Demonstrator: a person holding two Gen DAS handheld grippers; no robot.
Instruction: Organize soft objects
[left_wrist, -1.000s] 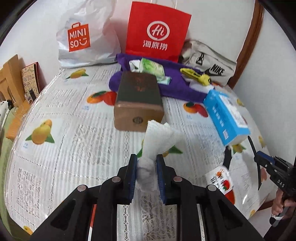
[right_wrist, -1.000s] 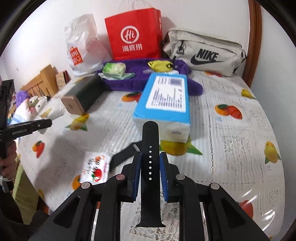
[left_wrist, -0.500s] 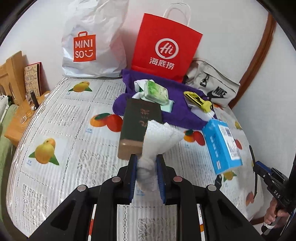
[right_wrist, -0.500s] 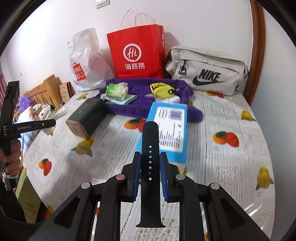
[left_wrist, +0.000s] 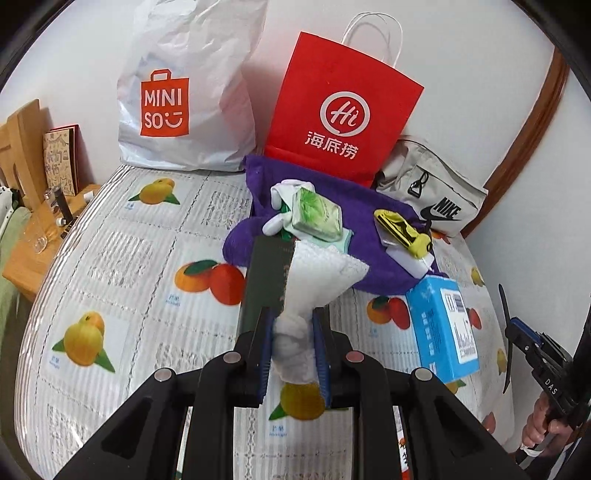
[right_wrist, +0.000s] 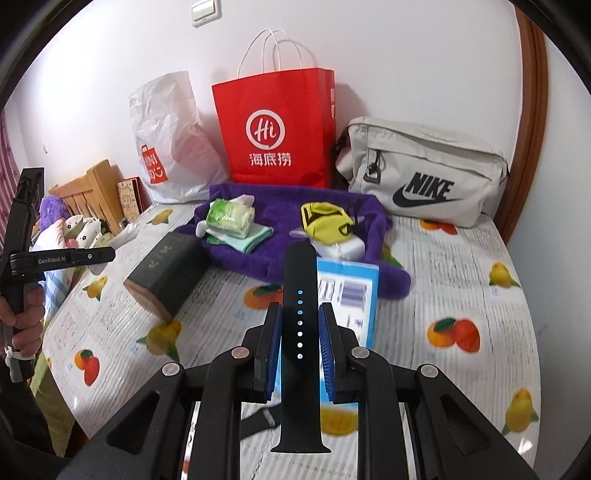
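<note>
My left gripper (left_wrist: 293, 343) is shut on a crumpled white paper towel (left_wrist: 314, 284) and holds it above the bed. My right gripper (right_wrist: 300, 339) is shut on a black watch strap (right_wrist: 300, 295) with a row of holes, held upright above the bed. A purple towel (left_wrist: 369, 236) (right_wrist: 288, 218) lies at the back with a green tissue pack (left_wrist: 316, 216) (right_wrist: 231, 218), a yellow pouch (left_wrist: 402, 232) (right_wrist: 327, 223) and a white block (right_wrist: 340, 249) on it. The right gripper also shows at the right edge of the left wrist view (left_wrist: 517, 332).
A dark green box (right_wrist: 168, 273) and a blue box (left_wrist: 443, 328) lie on the fruit-print bedcover (left_wrist: 129, 280). A white Miniso bag (left_wrist: 184, 96), a red paper bag (left_wrist: 340, 110) and a grey Nike bag (right_wrist: 424, 177) stand against the wall. A wooden nightstand (left_wrist: 37, 236) is at the left.
Both grippers have risen and pulled back from the bed with their objects still held. The boxes and purple towel now look farther below.
</note>
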